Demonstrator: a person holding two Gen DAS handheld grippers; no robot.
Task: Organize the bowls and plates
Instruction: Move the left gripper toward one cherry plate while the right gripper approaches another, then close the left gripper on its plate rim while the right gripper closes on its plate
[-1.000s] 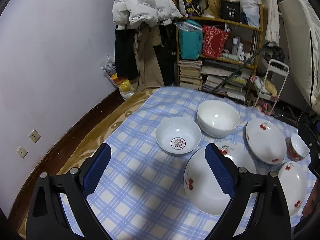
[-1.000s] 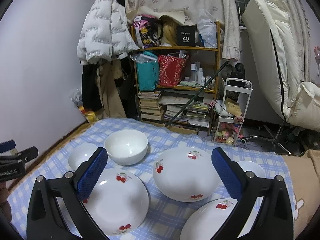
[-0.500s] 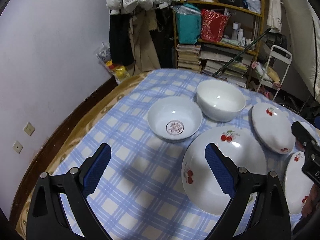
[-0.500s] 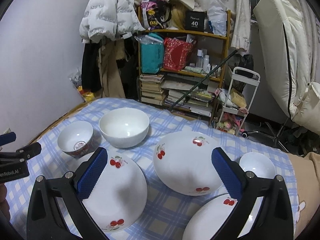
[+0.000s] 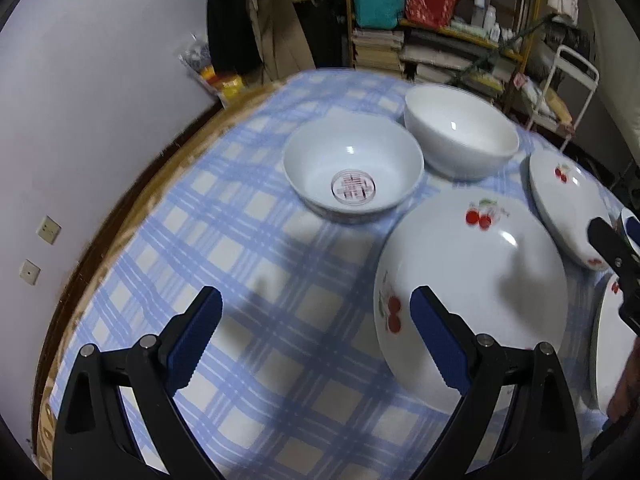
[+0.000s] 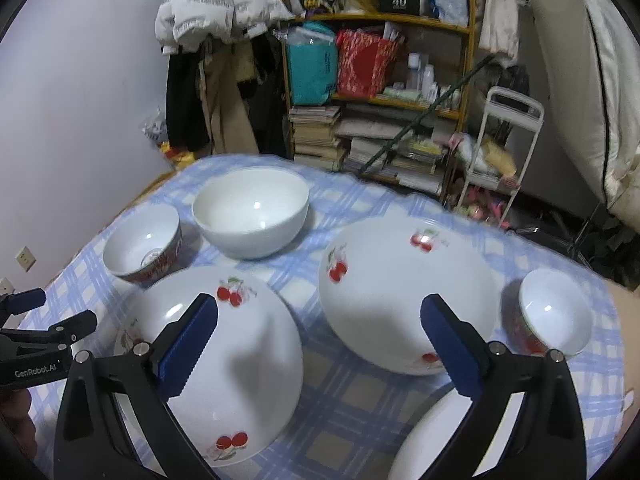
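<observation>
Both grippers [image 5: 316,340] [image 6: 318,344] lower, plates [image 6: 224,356] nearer

Three cherry plates [image 6: 224,360] [image 6: 404,292] [image 6: 424,444], two small bowls [image 6: 142,246] [image 6: 554,314], one large white bowl [image 6: 252,210].

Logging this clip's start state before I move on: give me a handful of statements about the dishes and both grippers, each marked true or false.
1. Both grippers are open and hold nothing. True: the left gripper and right gripper each show spread blue pads with no dish between them.
2. The plain white bowl holds soup. False: it is empty.
3. The cherry plates are stacked in one pile. False: the near-left cherry plate and the middle cherry plate lie apart on the checked tablecloth.
4. The bowl with the red emblem sits beside the plain white bowl. True.
5. A small red-patterned bowl sits to the right of the plates. True.
</observation>
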